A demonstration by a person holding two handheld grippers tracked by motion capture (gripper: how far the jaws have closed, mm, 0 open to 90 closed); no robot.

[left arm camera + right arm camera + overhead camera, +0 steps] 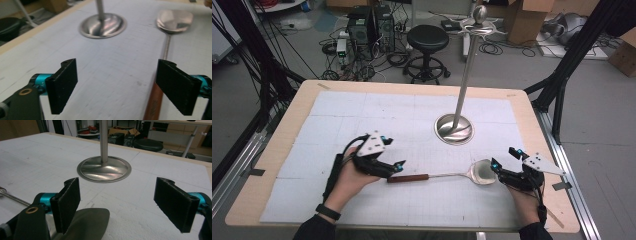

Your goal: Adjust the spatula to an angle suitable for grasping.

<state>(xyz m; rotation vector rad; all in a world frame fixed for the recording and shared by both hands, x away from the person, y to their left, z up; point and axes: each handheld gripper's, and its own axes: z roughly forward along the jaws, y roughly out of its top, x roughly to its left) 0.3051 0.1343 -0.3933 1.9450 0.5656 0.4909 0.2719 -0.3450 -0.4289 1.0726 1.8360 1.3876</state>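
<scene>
A metal ladle [447,175] with a brown wooden handle [409,177] lies flat on the white mat, its bowl [482,172] toward the right. My left gripper [393,152] is open at the handle's end; in the left gripper view the handle [153,100] runs just inside the right jaw, and the bowl [175,20] lies ahead. My right gripper [507,157] is open beside the bowl; in the right gripper view the bowl [87,222] lies low, by the left jaw. Neither gripper holds anything.
A steel stand with a round base [454,129] and a tall pole [467,65] topped with hooks rises from the mat behind the ladle. The stand base [102,25] [103,171] lies ahead of both grippers. A black stool [428,40] and computers stand on the floor beyond the table.
</scene>
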